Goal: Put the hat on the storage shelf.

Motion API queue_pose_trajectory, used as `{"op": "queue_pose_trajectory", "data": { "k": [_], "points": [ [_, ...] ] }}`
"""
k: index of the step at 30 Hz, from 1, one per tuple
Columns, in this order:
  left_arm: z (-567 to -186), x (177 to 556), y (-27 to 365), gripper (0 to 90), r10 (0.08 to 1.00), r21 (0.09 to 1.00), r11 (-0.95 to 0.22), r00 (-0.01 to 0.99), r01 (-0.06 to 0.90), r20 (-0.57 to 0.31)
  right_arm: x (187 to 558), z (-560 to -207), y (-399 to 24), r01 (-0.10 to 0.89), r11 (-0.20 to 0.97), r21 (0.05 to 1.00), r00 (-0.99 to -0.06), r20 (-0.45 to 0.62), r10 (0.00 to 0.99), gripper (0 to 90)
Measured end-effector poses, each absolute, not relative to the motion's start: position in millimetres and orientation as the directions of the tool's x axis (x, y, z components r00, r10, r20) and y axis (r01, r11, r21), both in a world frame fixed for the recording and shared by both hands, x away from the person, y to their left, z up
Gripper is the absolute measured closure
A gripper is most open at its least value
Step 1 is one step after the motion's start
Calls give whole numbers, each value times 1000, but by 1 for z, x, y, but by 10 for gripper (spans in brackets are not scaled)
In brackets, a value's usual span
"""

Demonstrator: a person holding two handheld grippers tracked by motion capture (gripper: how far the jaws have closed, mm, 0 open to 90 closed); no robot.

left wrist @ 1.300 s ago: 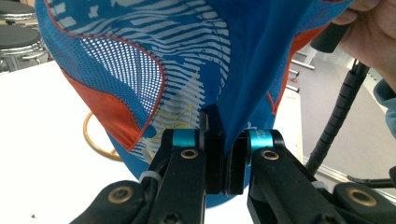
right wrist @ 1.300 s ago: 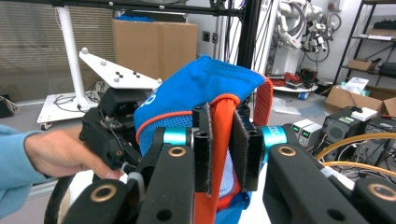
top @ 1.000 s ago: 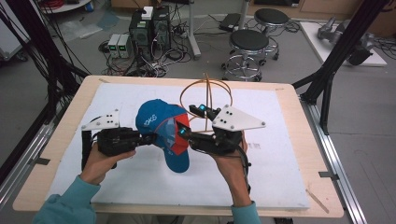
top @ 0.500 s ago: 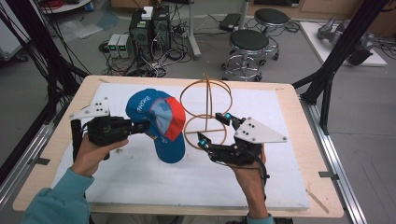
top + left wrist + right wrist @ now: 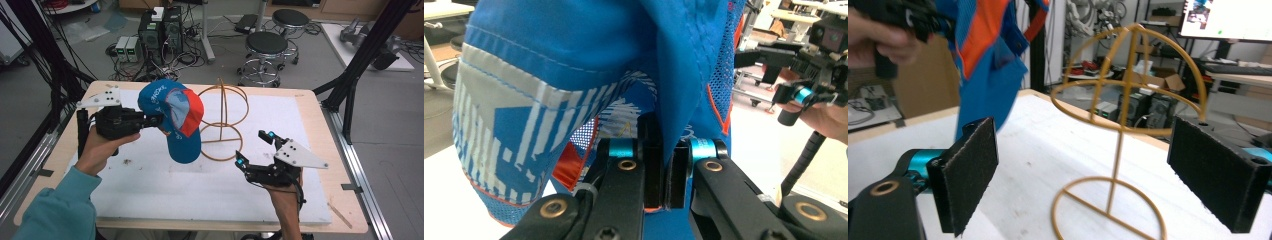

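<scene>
A blue cap [image 5: 172, 117] with an orange panel hangs in the air over the left half of the table, brim pointing down. My left gripper [image 5: 155, 120] is shut on its fabric; in the left gripper view the blue cloth [image 5: 589, 60] is pinched between the two pads [image 5: 654, 170]. A gold wire hat stand [image 5: 222, 120] stands upright at the table's middle, just right of the cap, dome frame [image 5: 1130, 80] on a ring base. My right gripper [image 5: 255, 149] sits low, right of the stand's base, open and holding nothing. Its jaws frame the stand in the right gripper view.
A white mat [image 5: 165, 185] covers the wooden table [image 5: 60, 165]. Black frame posts [image 5: 350, 85] stand at the table's right and left corners. Stools [image 5: 267, 47] and computer towers [image 5: 160, 25] stand on the floor beyond the far edge.
The left gripper has carried the cap up and to the left, away from the right hand. The right gripper has let go of the cap, opened, and drawn back to the lower right.
</scene>
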State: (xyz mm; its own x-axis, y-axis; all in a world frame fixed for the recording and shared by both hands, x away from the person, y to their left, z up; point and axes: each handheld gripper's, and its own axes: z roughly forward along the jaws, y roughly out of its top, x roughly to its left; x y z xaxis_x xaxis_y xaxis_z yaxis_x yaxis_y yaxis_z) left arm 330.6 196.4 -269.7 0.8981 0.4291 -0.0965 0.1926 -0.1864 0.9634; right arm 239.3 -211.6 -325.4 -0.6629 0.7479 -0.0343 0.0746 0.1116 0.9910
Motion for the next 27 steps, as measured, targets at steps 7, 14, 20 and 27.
{"op": "queue_pose_trajectory", "data": {
  "k": [7, 14, 20, 27],
  "points": [
    [-252, 343, 186, 888, 423, 955, -228, 903, 192, -81, 236, -345, -230, 104, 124, 987, -636, -30, 771, 114],
    [-231, 357, 176, 888, 427, 950, -253, 902, 185, -62, 236, -372, -247, 156, 118, 981, -605, 1, 796, 114],
    [-219, 371, 161, 888, 419, 944, -272, 906, 189, -60, 234, -389, -256, 185, 109, 977, -582, 19, 813, 114],
    [-213, 385, 139, 888, 413, 937, -290, 908, 197, -63, 233, -405, -266, 206, 101, 973, -562, 32, 827, 114]
  ]
}}
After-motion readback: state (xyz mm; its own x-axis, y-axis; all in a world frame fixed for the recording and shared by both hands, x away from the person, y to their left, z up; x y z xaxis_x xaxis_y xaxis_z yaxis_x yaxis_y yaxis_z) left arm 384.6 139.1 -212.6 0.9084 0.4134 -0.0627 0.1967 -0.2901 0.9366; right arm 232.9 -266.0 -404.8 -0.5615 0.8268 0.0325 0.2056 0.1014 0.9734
